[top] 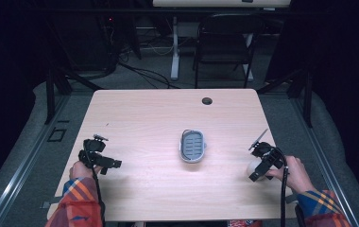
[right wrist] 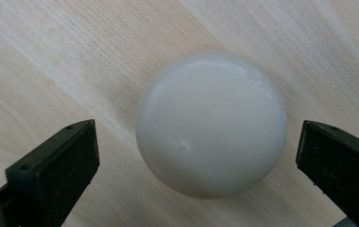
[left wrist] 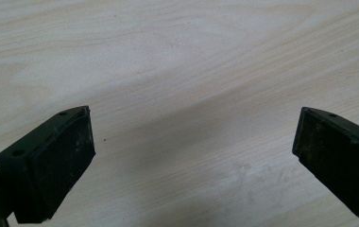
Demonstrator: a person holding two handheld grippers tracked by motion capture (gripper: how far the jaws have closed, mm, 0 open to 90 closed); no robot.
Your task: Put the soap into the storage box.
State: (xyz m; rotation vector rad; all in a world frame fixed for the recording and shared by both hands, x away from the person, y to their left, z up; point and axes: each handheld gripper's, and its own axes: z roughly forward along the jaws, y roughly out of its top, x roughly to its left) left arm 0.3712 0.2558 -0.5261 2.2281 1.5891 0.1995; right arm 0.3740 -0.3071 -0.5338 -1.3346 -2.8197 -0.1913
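Right gripper [right wrist: 196, 156] jaws spread wide around the white soap [right wrist: 211, 124], not touching yet. It's round and slick, so an off-centre squeeze could squirt it away from the soap dish [top: 193, 145]. Left gripper [left wrist: 192, 156] is released, over bare table [left wrist: 177, 56].

A pale wooden table [top: 144, 118] with a round cable hole [top: 207, 100] near its far edge stands on grey carpet [top: 158, 71]. Behind it are a black folding chair [top: 222, 45] and a white desk leg [top: 175, 47]. Black cables [top: 142, 71] trail across the floor. The surroundings lie in darkness.
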